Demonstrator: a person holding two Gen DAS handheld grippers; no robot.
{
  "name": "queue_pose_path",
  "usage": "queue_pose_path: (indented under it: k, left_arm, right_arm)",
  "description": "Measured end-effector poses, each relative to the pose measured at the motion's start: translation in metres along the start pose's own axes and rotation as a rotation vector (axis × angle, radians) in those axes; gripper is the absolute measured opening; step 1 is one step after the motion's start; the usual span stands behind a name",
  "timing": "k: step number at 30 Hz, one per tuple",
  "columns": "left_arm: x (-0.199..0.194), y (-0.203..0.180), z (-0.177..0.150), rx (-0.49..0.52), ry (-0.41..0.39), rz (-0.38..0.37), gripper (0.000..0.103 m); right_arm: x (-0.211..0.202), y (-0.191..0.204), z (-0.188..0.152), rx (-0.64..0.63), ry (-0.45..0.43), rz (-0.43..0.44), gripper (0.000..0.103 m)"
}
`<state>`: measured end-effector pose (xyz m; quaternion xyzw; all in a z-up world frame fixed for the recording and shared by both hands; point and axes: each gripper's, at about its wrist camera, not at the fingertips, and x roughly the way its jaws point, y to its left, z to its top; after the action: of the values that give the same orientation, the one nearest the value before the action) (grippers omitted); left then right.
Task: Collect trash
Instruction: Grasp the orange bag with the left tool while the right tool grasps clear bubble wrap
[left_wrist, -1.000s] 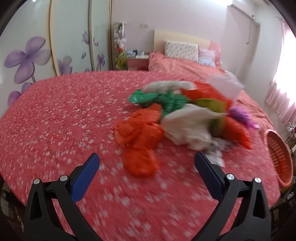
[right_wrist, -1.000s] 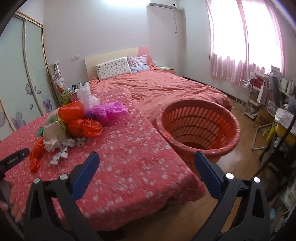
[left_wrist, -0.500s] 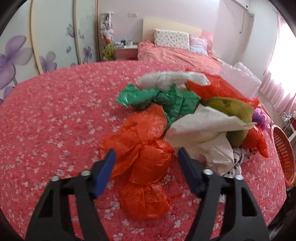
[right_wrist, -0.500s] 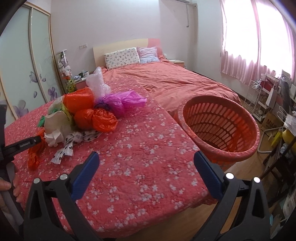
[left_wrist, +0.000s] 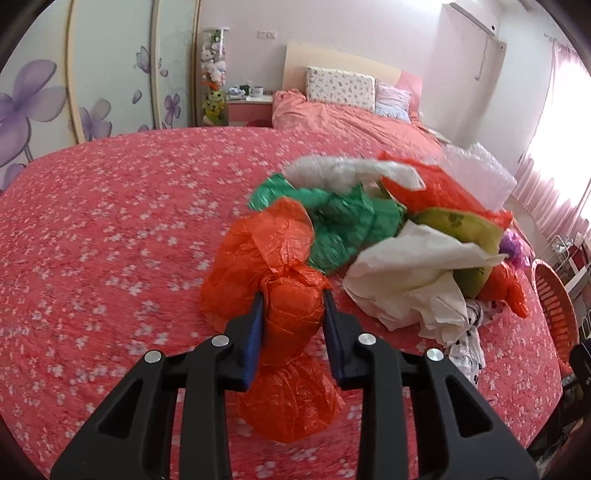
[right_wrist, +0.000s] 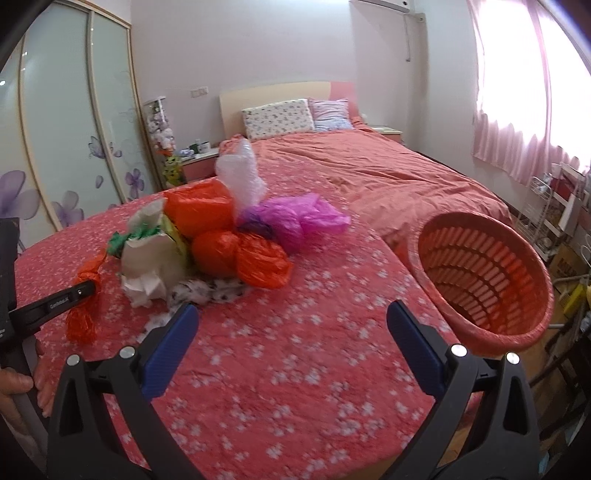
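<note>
Closing on the knotted orange plastic bag (left_wrist: 291, 314) at the near edge of the trash pile on the red floral bedspread (left_wrist: 92, 240).
Left gripper (left_wrist: 293, 325) narrowing, bag between the pads: squeeze the middle bulge firmly, lift clear, then carry toward the orange slatted plastic basket (right_wrist: 484, 273) beside the bed; right gripper (right_wrist: 291, 343) wide, empty.

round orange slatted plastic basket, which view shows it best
The right wrist view: the round orange slatted plastic basket appears whole beside the bed, its open mouth and ribbed inside visible. The left wrist view catches only a cropped sliver of its rim at the right edge.
</note>
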<state>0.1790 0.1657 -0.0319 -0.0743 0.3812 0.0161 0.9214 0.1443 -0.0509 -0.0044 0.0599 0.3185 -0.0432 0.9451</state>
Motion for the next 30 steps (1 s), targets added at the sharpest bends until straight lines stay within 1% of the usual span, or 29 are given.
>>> queue_pose_path:
  k: [6,8,11,12,14,16,18,19,21,24,25,26,28,30]
  left_arm:
    - [-0.022,0.011,0.006,-0.021,-0.047,0.003,0.030]
    - [-0.024,0.013,0.011,-0.024,-0.055,0.004,0.030]
    - [-0.024,0.017,0.019,-0.034,-0.063,0.005,0.030]
    - [-0.024,0.016,0.022,-0.037,-0.066,0.007,0.030]
    - [-0.022,0.018,0.028,-0.040,-0.068,0.005,0.030]
    - [-0.019,0.018,0.031,-0.041,-0.071,0.003,0.030]
    - [-0.018,0.018,0.034,-0.041,-0.071,-0.001,0.030]
    - [-0.017,0.018,0.035,-0.041,-0.071,-0.003,0.030]
    - [-0.014,0.017,0.039,-0.043,-0.070,-0.008,0.030]
    - [-0.010,0.014,0.044,-0.045,-0.072,-0.017,0.030]
    - [-0.009,0.013,0.044,-0.045,-0.073,-0.019,0.030]
    - [-0.009,0.012,0.044,-0.044,-0.074,-0.022,0.030]
    - [-0.008,0.008,0.046,-0.039,-0.077,-0.026,0.030]
    - [-0.007,0.004,0.047,-0.035,-0.079,-0.032,0.030]
  right_arm:
    - [0.009,0.008,0.021,-0.009,-0.044,0.030,0.099]
    - [0.017,0.013,0.036,-0.014,-0.069,0.040,0.096]
    - [0.036,0.020,0.059,-0.017,-0.069,0.073,0.078]
    - [0.047,0.024,0.070,-0.012,-0.064,0.093,0.076]
    - [0.062,0.029,0.087,-0.005,-0.061,0.110,0.065]
    - [0.078,0.033,0.101,0.005,-0.053,0.125,0.060]
    - [0.094,0.035,0.113,0.016,-0.044,0.121,0.058]
    - [0.104,0.033,0.118,0.029,-0.030,0.120,0.055]
    - [0.120,0.033,0.123,0.044,0.001,0.141,0.051]
    - [0.137,0.037,0.122,0.026,0.027,0.121,0.042]
    - [0.142,0.038,0.120,0.020,0.040,0.120,0.035]
    - [0.147,0.039,0.119,0.018,0.050,0.124,0.025]
    - [0.151,0.041,0.116,0.015,0.048,0.128,0.016]
    - [0.149,0.039,0.116,0.014,0.033,0.136,0.012]
